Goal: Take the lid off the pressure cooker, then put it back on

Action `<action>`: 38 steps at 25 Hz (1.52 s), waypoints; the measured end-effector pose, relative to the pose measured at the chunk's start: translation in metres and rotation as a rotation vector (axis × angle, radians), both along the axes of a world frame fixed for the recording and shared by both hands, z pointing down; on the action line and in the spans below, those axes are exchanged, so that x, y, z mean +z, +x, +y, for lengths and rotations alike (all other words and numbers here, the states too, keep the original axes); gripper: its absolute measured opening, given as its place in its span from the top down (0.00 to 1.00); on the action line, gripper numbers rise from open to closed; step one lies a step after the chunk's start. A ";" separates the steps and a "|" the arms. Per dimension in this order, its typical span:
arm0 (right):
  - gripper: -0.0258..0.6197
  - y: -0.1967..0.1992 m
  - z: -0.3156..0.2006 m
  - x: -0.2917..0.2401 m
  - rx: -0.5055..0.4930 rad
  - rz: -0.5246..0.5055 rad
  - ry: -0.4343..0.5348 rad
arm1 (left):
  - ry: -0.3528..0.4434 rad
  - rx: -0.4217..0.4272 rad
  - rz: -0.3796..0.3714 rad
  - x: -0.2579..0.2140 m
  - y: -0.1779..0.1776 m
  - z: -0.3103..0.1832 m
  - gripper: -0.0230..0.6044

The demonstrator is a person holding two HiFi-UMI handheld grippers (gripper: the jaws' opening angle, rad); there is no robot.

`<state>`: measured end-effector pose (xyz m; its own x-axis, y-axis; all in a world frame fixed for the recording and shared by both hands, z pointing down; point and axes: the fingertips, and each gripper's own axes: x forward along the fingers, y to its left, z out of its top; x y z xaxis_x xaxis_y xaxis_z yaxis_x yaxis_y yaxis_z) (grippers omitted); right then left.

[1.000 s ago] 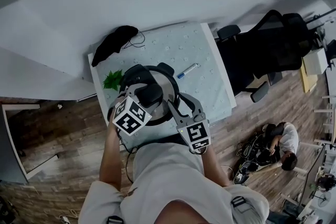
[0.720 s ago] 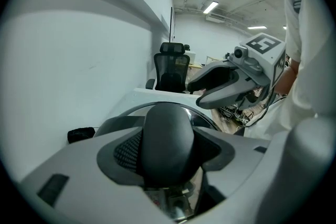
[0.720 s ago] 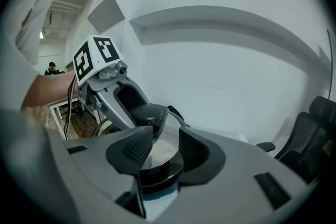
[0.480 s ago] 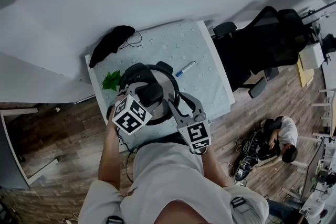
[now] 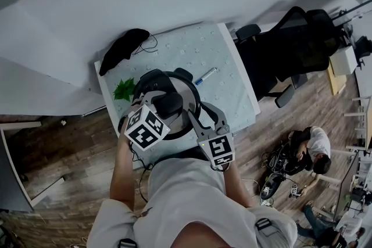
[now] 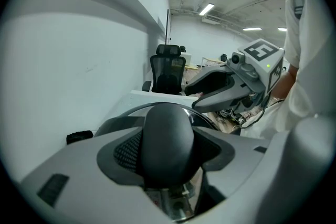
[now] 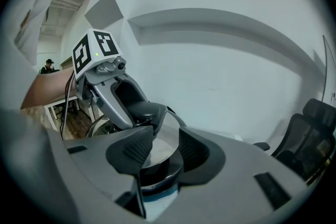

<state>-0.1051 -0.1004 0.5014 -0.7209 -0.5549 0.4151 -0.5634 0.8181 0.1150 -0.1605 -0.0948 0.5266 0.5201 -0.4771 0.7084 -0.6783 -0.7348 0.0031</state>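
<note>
- Since neither tool has moved for a second, the pressure cooker (image 5: 187, 94) stays pinned: the right gripper (image 7: 167, 147) seems to pinch its near rim.
- Beneath the left gripper (image 6: 168, 148), the lid (image 7: 164, 126) remains seated; the jaws clamp its knob (image 6: 167, 132), so the lift is probably still pending.

Left gripper (image 5: 166, 106): jaws clamped on lid knob (image 6: 168, 136). Right gripper (image 5: 193, 119) close beside it, jaws closed on side handle (image 7: 157, 169). Both forearms extended forward, downward
</note>
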 end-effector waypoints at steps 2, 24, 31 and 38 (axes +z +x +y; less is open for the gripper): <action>0.72 0.000 0.000 -0.002 -0.001 -0.002 0.006 | 0.001 -0.003 0.000 -0.002 0.000 0.001 0.52; 0.72 0.034 -0.024 -0.014 -0.041 -0.044 0.029 | 0.020 -0.022 -0.044 -0.011 0.004 -0.004 0.52; 0.72 0.036 -0.024 -0.021 -0.051 -0.060 0.048 | 0.062 -0.028 -0.032 -0.030 0.008 -0.008 0.52; 0.72 0.054 -0.030 -0.030 -0.020 -0.069 0.066 | 0.072 -0.015 -0.029 -0.036 0.030 -0.023 0.52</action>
